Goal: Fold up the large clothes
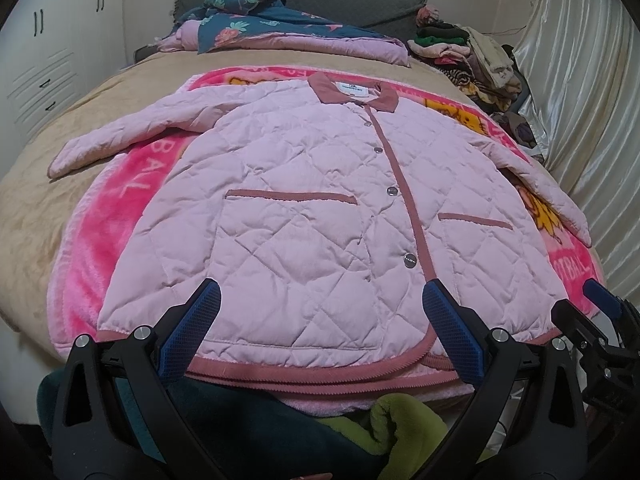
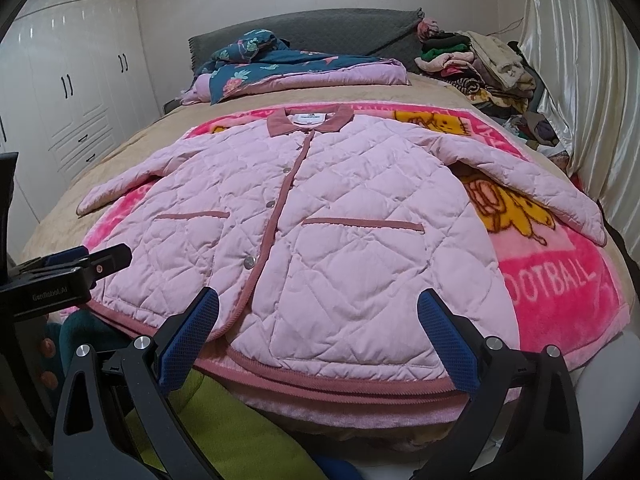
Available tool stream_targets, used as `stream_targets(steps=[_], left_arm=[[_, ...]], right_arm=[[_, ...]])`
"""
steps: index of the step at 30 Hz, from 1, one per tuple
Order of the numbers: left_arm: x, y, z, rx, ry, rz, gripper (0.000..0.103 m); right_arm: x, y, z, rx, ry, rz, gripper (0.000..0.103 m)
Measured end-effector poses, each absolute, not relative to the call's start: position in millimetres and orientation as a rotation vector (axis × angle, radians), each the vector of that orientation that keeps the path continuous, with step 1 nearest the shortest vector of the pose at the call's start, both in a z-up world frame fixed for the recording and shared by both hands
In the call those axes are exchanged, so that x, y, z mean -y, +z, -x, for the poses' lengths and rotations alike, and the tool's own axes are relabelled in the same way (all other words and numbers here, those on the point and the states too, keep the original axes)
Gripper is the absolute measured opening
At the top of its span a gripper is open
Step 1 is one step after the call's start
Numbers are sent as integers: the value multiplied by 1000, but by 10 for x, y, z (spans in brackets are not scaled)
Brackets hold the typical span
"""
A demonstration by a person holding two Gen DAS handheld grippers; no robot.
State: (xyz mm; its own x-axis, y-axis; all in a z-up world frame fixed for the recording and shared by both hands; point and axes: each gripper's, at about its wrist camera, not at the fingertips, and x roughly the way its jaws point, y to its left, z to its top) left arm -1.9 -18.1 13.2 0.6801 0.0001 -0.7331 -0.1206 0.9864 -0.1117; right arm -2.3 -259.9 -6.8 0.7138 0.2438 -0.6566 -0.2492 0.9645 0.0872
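A pale pink quilted jacket [image 1: 304, 208] [image 2: 344, 224] lies flat and buttoned on a bright pink blanket [image 1: 112, 216] [image 2: 560, 280], collar far, hem near, both sleeves spread out sideways. My left gripper [image 1: 320, 300] hovers open over the hem's left half, nothing between its blue pads. My right gripper [image 2: 318, 302] is open above the hem's right half, also holding nothing. The right gripper [image 1: 600, 312] shows at the edge of the left wrist view, and the left gripper [image 2: 68, 268] shows at the left edge of the right wrist view.
The blanket covers a beige bed [image 1: 48, 184]. A floral dark blue quilt [image 1: 256, 20] lies at the headboard, a pile of clothes [image 1: 472, 56] at the far right. White wardrobes [image 2: 80, 80] stand left, a shiny curtain [image 2: 568, 60] right. Green and teal fabric [image 2: 224, 432] lies below the hem.
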Motion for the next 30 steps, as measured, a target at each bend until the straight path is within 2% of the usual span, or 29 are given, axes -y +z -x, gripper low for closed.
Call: stream_targets(steps=[6,30], left_arm=[[203,150,-47,-828,62,160,95],[208,378,-1143,-825,69,174,95]], right_arm=[[2597,5,-116,-726,275,2,99],[2722,291,-1109,-718,210,-12,99]])
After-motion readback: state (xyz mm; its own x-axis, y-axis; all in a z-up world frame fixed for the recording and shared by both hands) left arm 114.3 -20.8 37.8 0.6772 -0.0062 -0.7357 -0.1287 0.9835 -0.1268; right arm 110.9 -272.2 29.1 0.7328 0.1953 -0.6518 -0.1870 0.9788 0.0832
